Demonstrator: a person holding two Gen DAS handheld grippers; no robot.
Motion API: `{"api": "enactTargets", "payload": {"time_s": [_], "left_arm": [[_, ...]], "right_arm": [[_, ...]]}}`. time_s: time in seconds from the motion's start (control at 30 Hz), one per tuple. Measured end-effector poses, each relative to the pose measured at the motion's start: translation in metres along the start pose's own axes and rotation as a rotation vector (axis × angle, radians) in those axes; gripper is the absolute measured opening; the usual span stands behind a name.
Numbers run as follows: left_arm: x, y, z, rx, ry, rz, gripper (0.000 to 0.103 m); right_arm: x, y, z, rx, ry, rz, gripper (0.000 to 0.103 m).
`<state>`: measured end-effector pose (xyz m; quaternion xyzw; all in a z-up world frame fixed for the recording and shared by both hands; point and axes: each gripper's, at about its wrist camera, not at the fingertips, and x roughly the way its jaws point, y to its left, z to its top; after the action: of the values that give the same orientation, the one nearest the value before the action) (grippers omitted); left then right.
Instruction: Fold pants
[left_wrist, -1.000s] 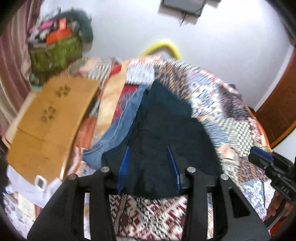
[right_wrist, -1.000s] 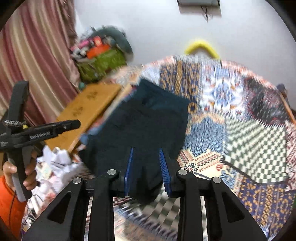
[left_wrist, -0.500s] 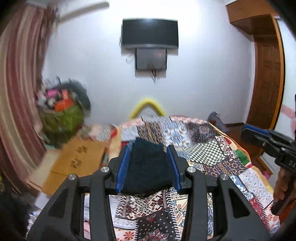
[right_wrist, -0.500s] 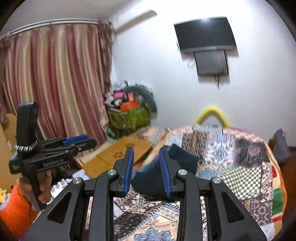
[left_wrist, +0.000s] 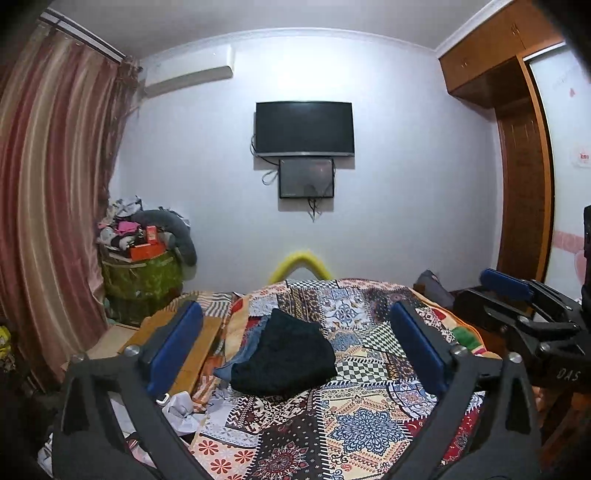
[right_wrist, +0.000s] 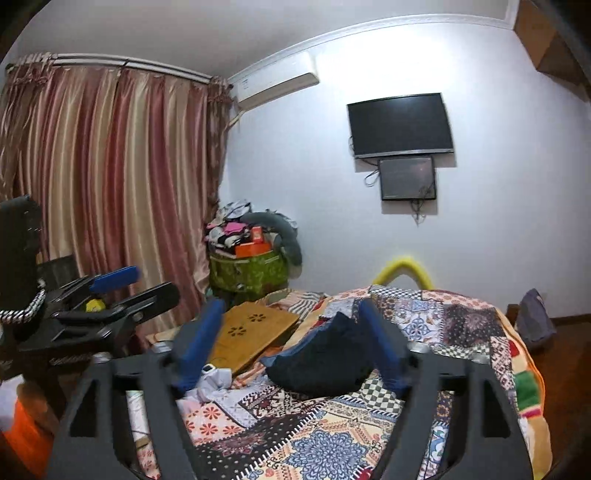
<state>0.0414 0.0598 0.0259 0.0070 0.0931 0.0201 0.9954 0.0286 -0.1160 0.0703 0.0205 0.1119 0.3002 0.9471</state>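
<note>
The dark folded pants (left_wrist: 286, 360) lie on the patchwork bedspread (left_wrist: 354, 424), on top of folded blue jeans (left_wrist: 243, 350). They also show in the right wrist view (right_wrist: 325, 354). My left gripper (left_wrist: 293, 343) is open and empty, held back from the bed and well short of the pants. My right gripper (right_wrist: 291, 343) is open and empty too, also held back. Each gripper shows at the edge of the other's view: the right one (left_wrist: 517, 295) at the right, the left one (right_wrist: 122, 284) at the left.
A wooden lap table (right_wrist: 251, 332) lies at the bed's left side, with crumpled white paper (left_wrist: 183, 406) in front of it. A green basket piled with clutter (left_wrist: 144, 273) stands by the striped curtain (right_wrist: 110, 184). A TV (left_wrist: 304, 127) hangs on the far wall.
Both grippers have let go of the dark pants, opened wide and pulled up and back from the bed. The pants now lie folded on the jeans.
</note>
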Motion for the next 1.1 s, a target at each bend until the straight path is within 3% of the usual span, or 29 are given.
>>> {"api": "enactTargets", "payload": {"time_s": [0.17,1.1], "left_arm": [[-0.006,-0.001,-0.001,-0.004,0.000,0.006,0.103],[-0.004,-0.002,-0.012,-0.014,0.024,-0.036,0.103]], "right_arm": [[-0.008,0.002,0.000,-0.010,-0.020,-0.053,0.100],[-0.019,-0.008,-0.015,0.033,-0.003,-0.094,0.102]]}}
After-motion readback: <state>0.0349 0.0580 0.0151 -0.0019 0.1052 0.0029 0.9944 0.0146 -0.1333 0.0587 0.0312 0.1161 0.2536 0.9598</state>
